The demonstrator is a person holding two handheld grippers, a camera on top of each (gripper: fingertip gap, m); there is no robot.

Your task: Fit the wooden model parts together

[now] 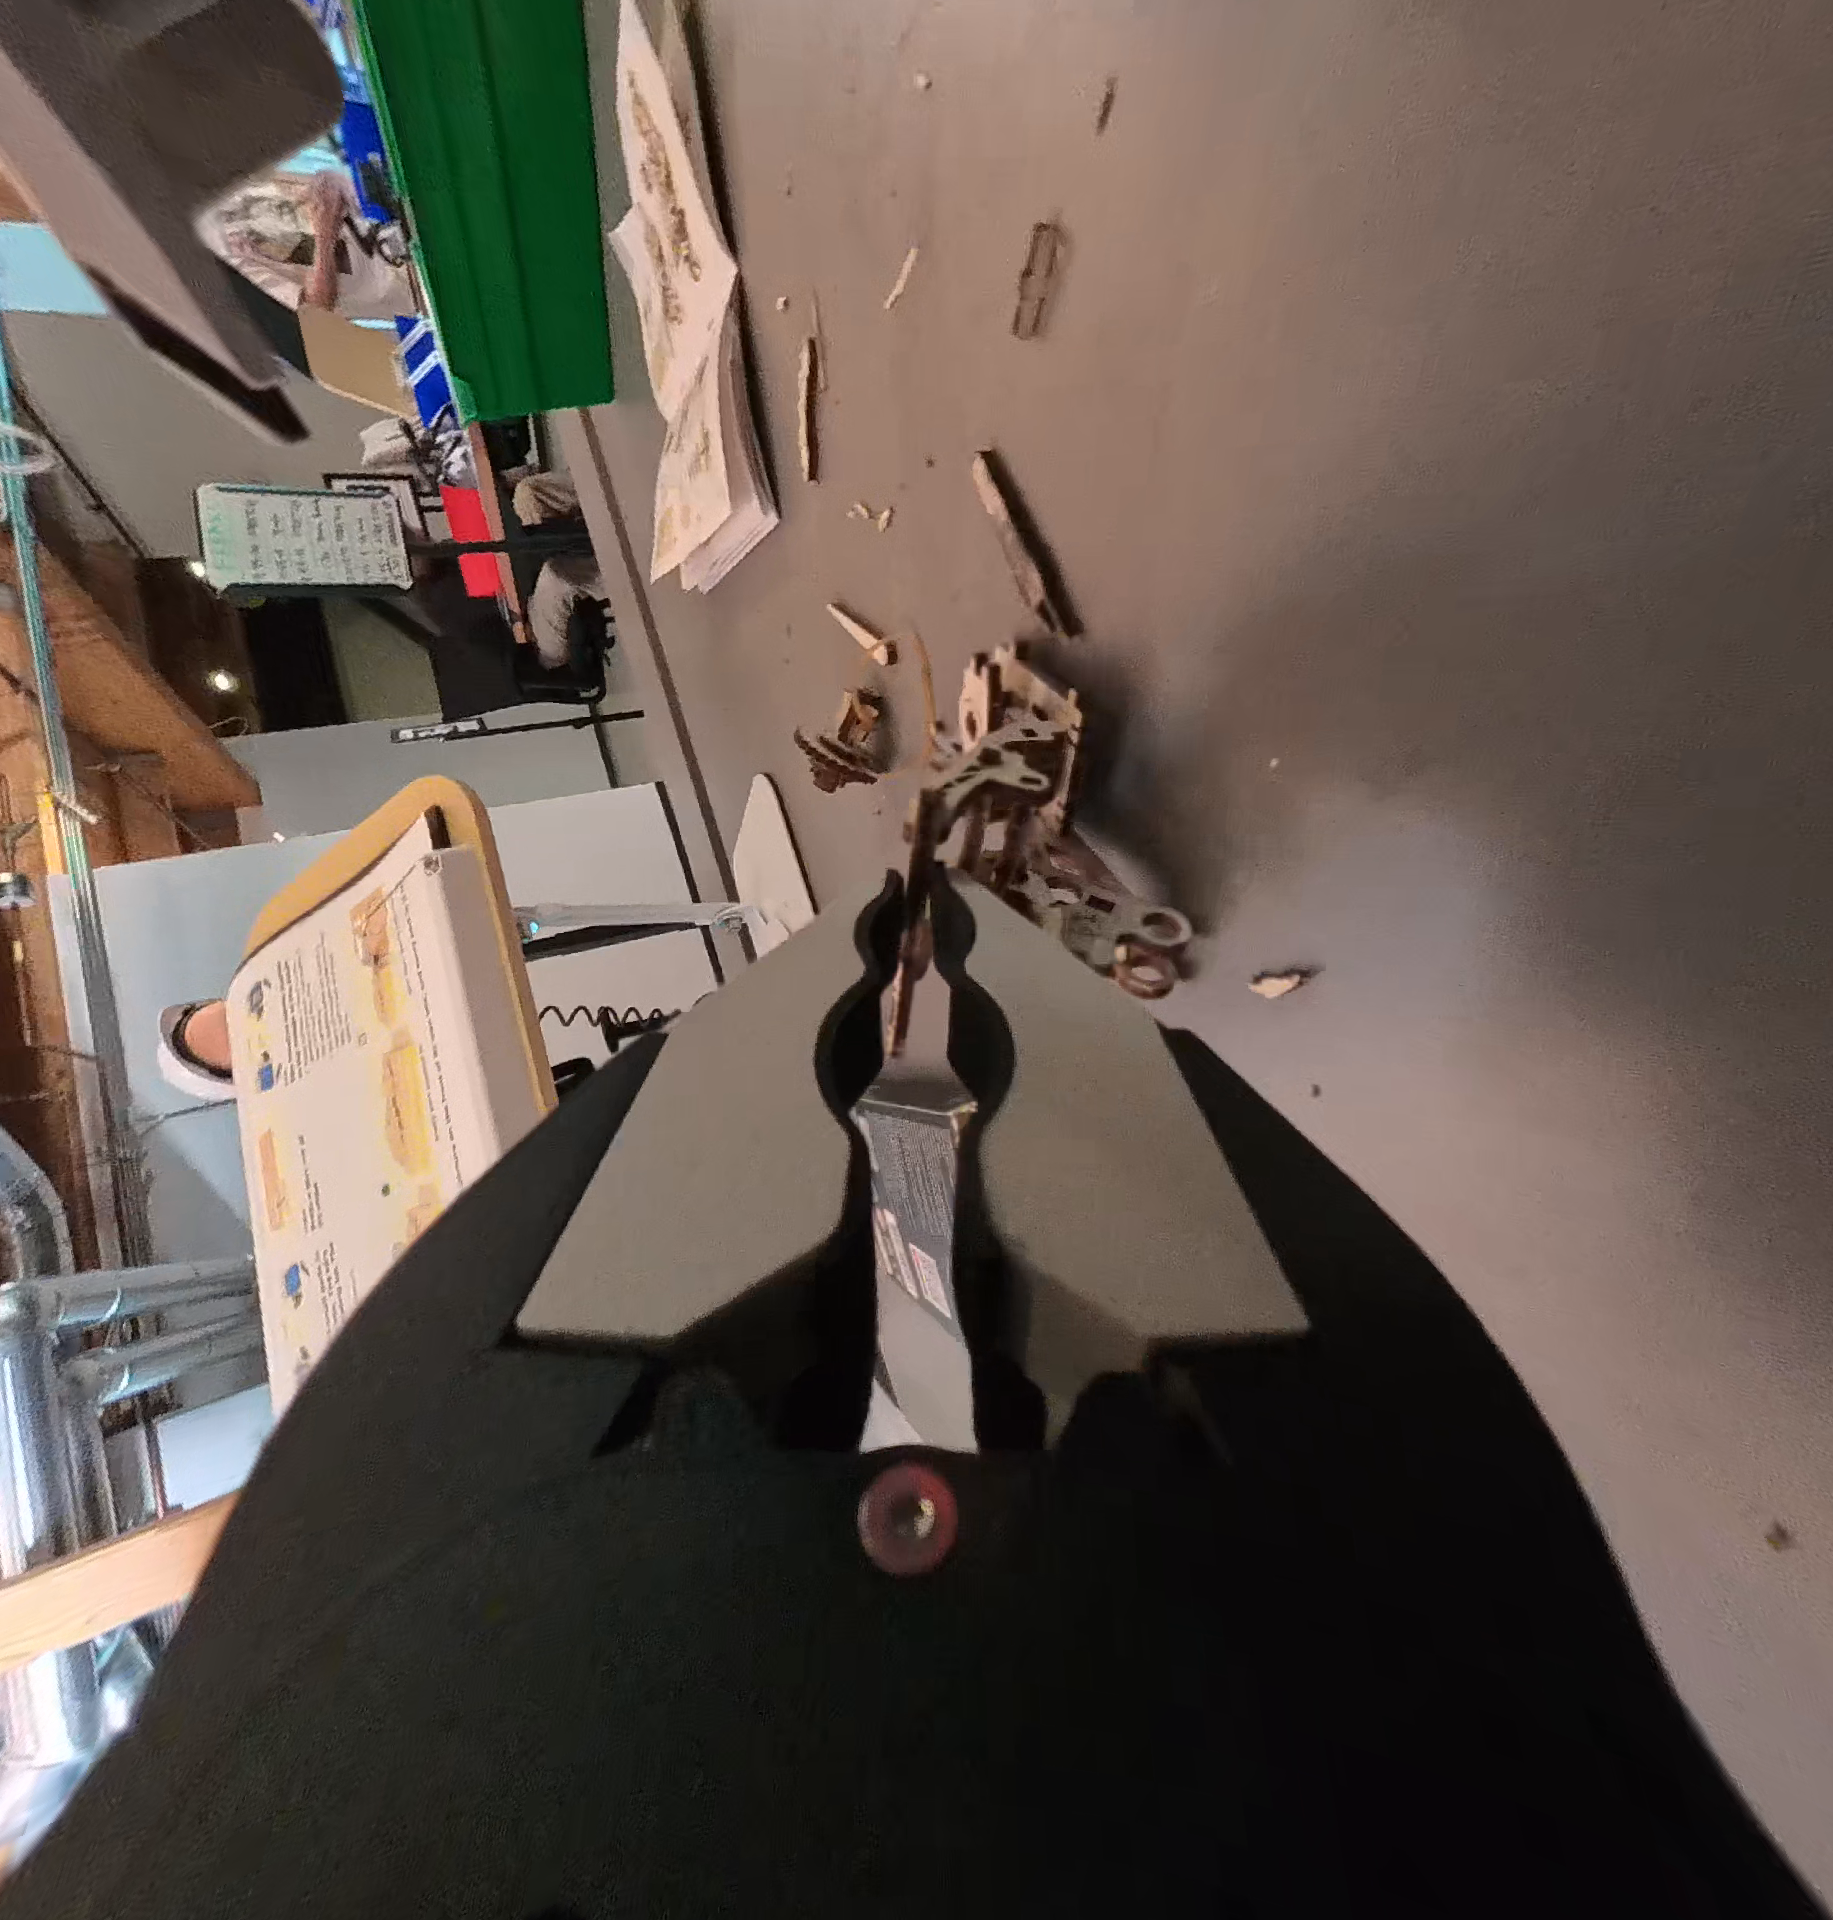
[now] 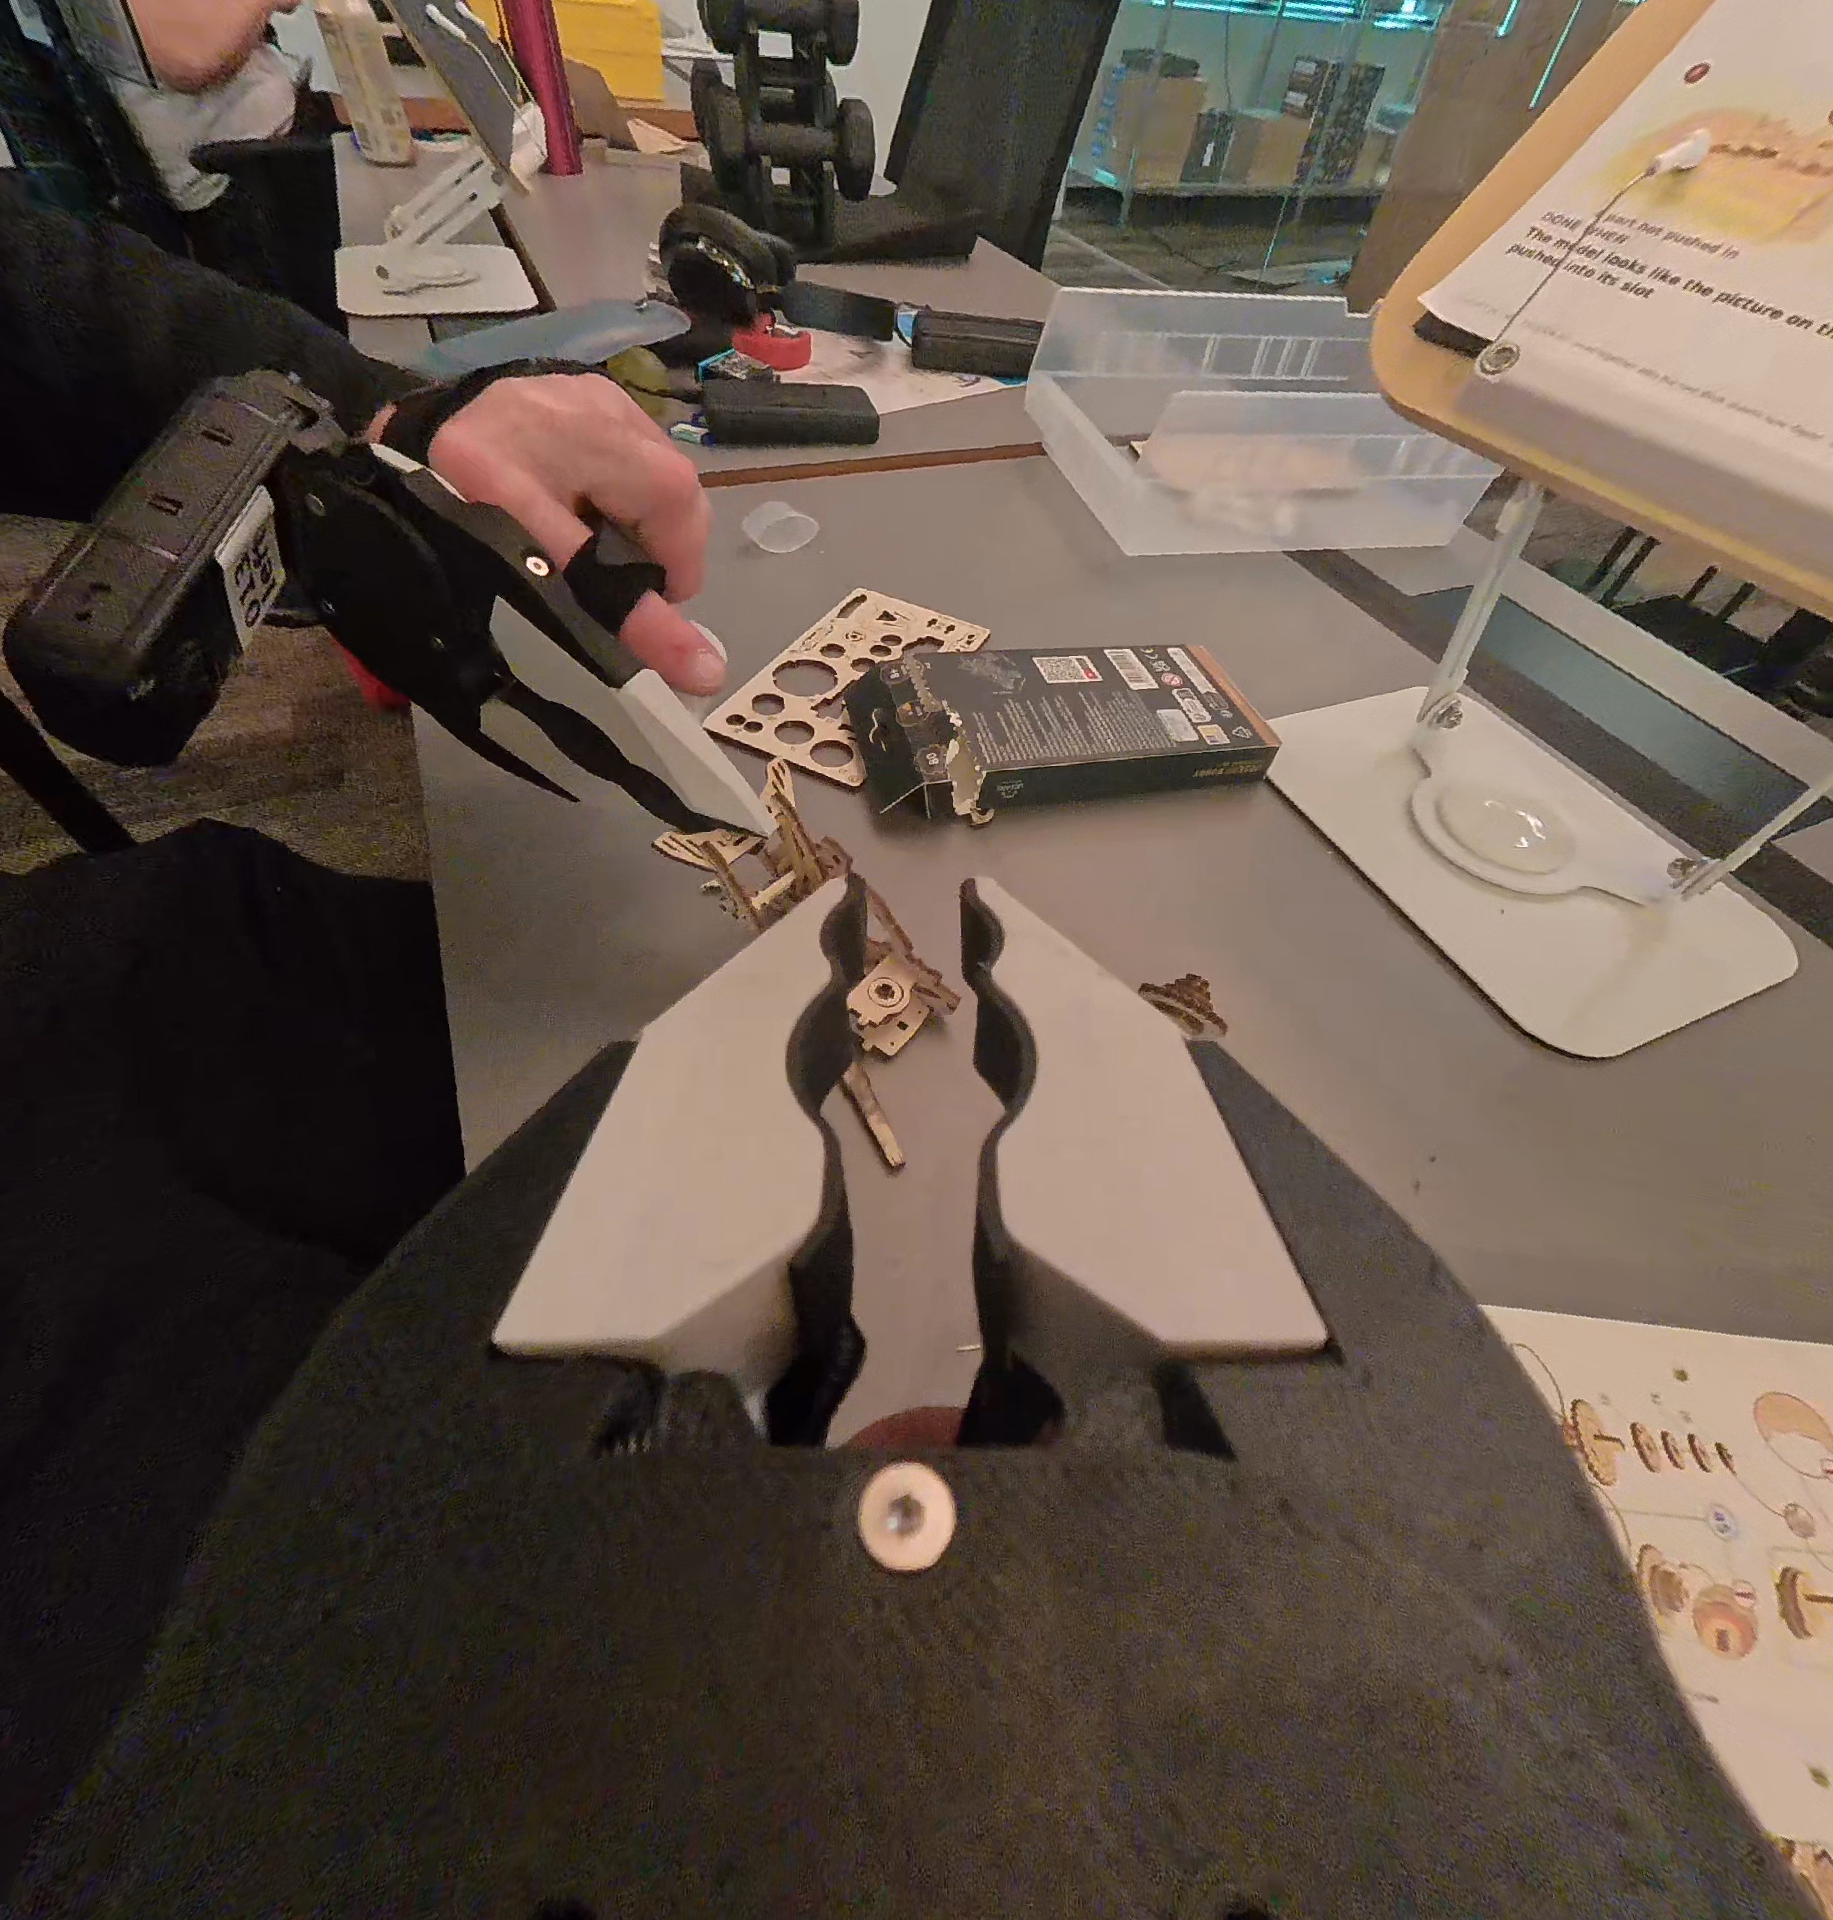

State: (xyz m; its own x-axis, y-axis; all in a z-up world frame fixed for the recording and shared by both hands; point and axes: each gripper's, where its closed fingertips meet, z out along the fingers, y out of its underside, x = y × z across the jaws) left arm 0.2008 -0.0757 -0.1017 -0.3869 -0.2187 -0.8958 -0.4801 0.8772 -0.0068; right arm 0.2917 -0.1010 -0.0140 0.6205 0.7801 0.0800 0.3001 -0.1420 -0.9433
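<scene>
Left gripper (image 1: 917, 914) pinched on thin laser-cut wooden model (image 1: 1005, 790); right gripper (image 2: 907, 904) parted, unladen, above matte grey table (image 2: 1307, 1091).

Both grippers look the same: the right gripper (image 2: 910, 902) and left gripper (image 1: 917, 902) have pale grey wedge fingers with wavy black pads, a black body and one round screw behind the fingers. Person's sleeve (image 2: 112, 343) is black.

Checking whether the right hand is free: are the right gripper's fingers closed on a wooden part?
No: the right gripper has its fingers apart, with the wooden model lying on the table between them, ungripped.
</scene>
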